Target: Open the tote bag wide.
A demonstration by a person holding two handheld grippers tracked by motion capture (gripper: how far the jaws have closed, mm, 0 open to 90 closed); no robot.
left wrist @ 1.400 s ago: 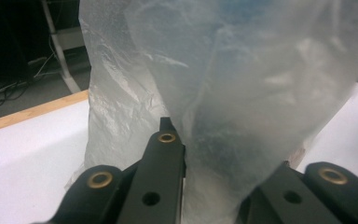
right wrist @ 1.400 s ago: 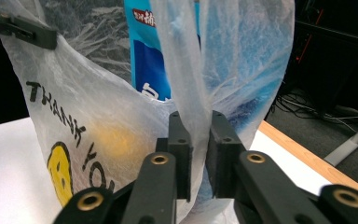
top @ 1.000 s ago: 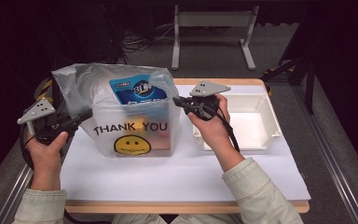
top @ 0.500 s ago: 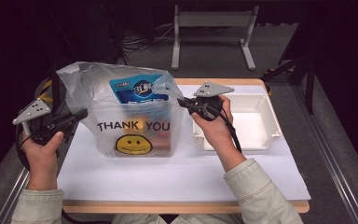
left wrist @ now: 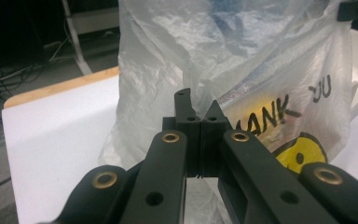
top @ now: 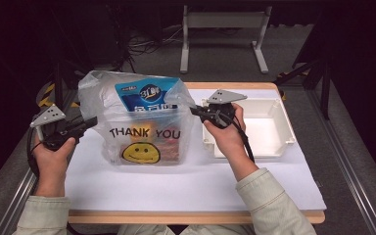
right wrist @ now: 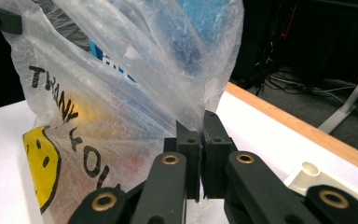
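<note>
Nearest the camera in the high view, two sleeved forearms come up from the bottom edge, each hand carrying a tool. The left tool [top: 90, 122] has just been closing; in the left gripper view its jaws meet with almost no gap and nip a thin fold of the plastic bag [top: 142, 122] at the bag's left edge. The right tool [top: 195, 110] is likewise clamped tight on film at the bag's right upper edge, which the right gripper view shows running down between its jaws.

The bag stands upright on the white tabletop [top: 176, 191], between the two tools, printed with "THANK YOU" and a yellow smiley. Through its cloudy film a blue packet [top: 144, 94] is readable; the orange and red things lower down are too blurred to name.

Just beyond the right hand sits a white tray [top: 274, 147], partly covered by that hand.
</note>
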